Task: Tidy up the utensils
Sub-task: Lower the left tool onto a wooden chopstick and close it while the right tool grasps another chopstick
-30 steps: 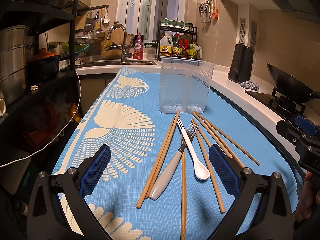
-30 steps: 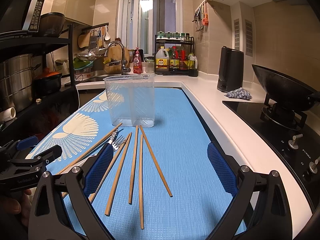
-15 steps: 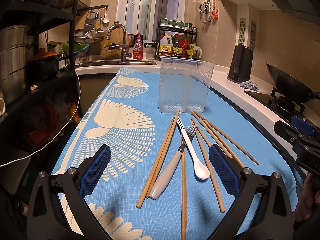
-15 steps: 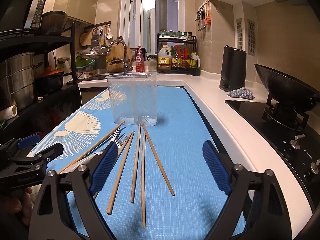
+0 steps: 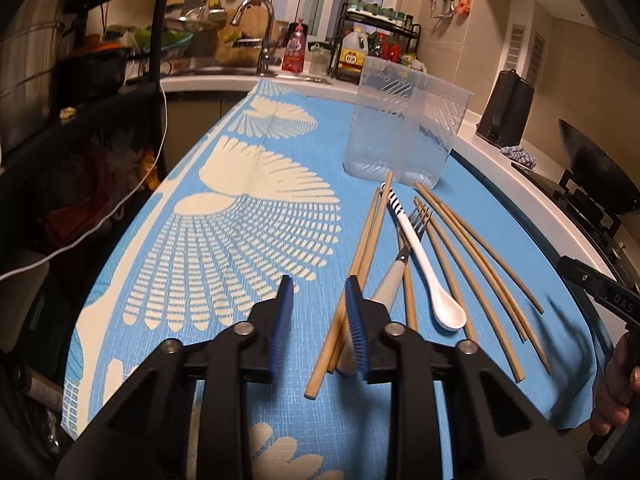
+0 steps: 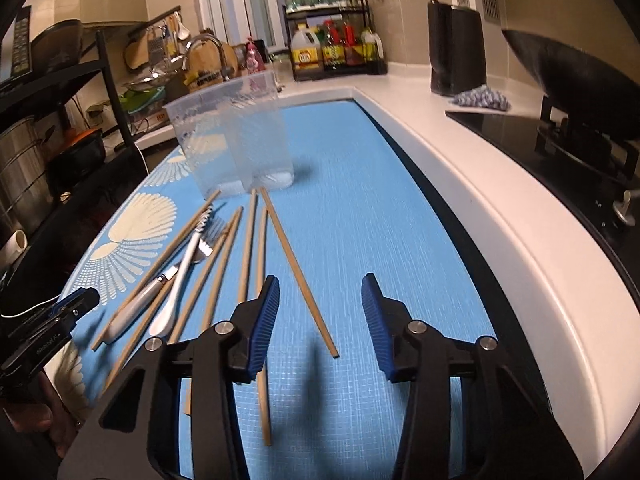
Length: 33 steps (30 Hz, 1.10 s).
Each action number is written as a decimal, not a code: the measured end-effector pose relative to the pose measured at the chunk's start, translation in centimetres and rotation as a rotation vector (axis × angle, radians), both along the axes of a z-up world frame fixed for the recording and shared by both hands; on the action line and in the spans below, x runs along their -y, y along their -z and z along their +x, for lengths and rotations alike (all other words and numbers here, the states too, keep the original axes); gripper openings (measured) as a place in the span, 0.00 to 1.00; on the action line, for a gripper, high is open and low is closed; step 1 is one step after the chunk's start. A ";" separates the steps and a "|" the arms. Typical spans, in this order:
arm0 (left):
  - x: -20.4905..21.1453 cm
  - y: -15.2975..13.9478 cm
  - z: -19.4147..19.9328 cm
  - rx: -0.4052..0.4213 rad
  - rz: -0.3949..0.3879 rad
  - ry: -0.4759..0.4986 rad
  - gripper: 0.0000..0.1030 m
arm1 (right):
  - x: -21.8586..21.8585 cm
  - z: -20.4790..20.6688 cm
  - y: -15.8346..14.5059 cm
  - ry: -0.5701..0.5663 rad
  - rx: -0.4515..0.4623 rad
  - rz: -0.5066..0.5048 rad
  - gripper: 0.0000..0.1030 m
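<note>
Closest to me, my left gripper [image 5: 318,322] hovers low over the blue patterned mat [image 5: 224,248], its blue pads partly spread with nothing between them; the right pad [image 5: 356,332] sits just over the near ends of a pair of wooden chopsticks [image 5: 362,264] and the pale handle of the fork [image 5: 394,276]. My right gripper [image 6: 318,320] is also released and holds nothing, its pads apart above the mat [image 6: 360,220], with the near end of one slanted chopstick [image 6: 298,272] lying between them. Just beyond, the utensils lie loose on the mat: the white spoon [image 5: 424,268] crosses the fork, bowl toward me, and more chopsticks [image 5: 472,256] fan out to the right. Further on, touching the far tips of the chopsticks, a clear plastic utensil holder [image 5: 404,124] stands upright. Behind it are the sink faucet [image 5: 260,28], a condiment rack [image 5: 378,40] and a black kettle [image 5: 506,110].
</note>
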State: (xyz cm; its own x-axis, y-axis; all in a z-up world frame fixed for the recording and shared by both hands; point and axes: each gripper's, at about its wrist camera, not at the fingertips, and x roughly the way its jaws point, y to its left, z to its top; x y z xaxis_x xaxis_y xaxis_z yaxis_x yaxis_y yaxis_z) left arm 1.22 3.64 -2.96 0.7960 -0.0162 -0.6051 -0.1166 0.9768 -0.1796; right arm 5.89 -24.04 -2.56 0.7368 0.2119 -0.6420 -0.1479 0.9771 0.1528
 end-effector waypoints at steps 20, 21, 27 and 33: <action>1.3 1.8 1.0 -0.085 0.033 0.079 0.13 | -1.4 1.6 3.3 -0.054 -0.102 -0.096 0.28; 1.5 1.8 1.0 -0.086 0.057 0.081 0.13 | -1.4 1.6 3.3 -0.053 -0.101 -0.098 0.25; 2.4 1.8 1.1 -0.089 0.145 0.094 0.13 | -1.7 1.4 3.3 -0.076 -0.096 -0.104 0.08; 2.0 1.7 0.9 -0.083 0.148 0.090 0.08 | -1.4 1.3 3.2 -0.062 -0.118 -0.080 0.07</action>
State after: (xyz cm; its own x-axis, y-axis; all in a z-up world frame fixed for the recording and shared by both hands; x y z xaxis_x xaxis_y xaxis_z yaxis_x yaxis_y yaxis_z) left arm 2.16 1.65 -4.66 0.7429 0.0087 -0.6694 -0.0358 0.9990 -0.0267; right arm 7.16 -22.60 -5.76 0.6427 0.1992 -0.7397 -0.1935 0.9765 0.0948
